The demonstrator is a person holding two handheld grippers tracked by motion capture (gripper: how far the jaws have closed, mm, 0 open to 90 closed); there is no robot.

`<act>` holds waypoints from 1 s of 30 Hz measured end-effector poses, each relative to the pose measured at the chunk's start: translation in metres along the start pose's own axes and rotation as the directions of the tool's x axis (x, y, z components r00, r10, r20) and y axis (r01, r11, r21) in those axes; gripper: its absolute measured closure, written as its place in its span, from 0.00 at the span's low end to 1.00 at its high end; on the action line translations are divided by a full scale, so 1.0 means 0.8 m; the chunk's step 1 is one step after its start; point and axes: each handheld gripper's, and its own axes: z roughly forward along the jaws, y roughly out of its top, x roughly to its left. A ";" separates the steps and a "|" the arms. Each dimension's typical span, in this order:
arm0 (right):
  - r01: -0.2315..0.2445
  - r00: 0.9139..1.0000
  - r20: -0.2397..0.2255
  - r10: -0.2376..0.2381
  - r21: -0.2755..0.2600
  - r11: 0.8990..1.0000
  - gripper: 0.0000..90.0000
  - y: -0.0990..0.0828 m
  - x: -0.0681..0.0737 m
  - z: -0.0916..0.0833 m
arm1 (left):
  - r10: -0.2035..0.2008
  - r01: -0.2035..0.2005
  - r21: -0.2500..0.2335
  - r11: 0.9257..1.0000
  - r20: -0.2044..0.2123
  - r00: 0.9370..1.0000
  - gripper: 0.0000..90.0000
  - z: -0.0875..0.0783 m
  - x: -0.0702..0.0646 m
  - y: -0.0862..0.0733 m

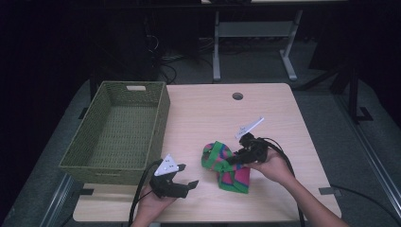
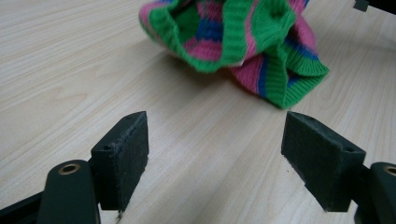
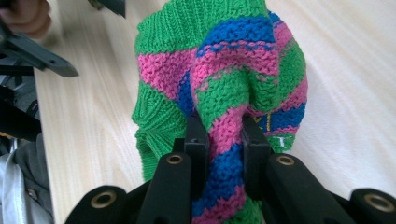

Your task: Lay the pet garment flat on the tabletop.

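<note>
**Right claw pinching the knit on the table**

Right claw (image 3: pixel 223 140) is pinching a fold of the striped knit (image 3: pixel 219 65), its two black pads pressing a band of pink, blue and green yarn between them. Seen from above, the same claw (image 1: pixel 235 160) is gripping the knit (image 1: pixel 226 166) from the right side, while the bulk of the cloth is resting bunched on the table (image 1: pixel 213 109), right of centre and near the front edge.

Left claw (image 2: pixel 215 154) is standing spread, nothing between its pads, and is pointing across bare wood toward the knit (image 2: pixel 233 42), which is lying ahead of it and apart. From above, this claw (image 1: pixel 185 176) is sitting near the front edge, just in front of the basket (image 1: pixel 94 165) (woven, green, with nothing visible inside).

Step in hand, as a judgement: the cloth is being gripped and gathered by one side, probably for folding or for moving to the basket. The next move is likely calling for the left claw to be closing on a free edge of the knit, so that both claws are sharing the load and the loose part is not dragging or slipping out.
</note>
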 end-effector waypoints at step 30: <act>0.027 0.998 0.056 -0.028 0.012 1.000 0.54 -0.015 0.010 0.014 | 0.004 -0.004 0.000 1.000 -0.003 1.000 0.26 -0.001 0.000 0.000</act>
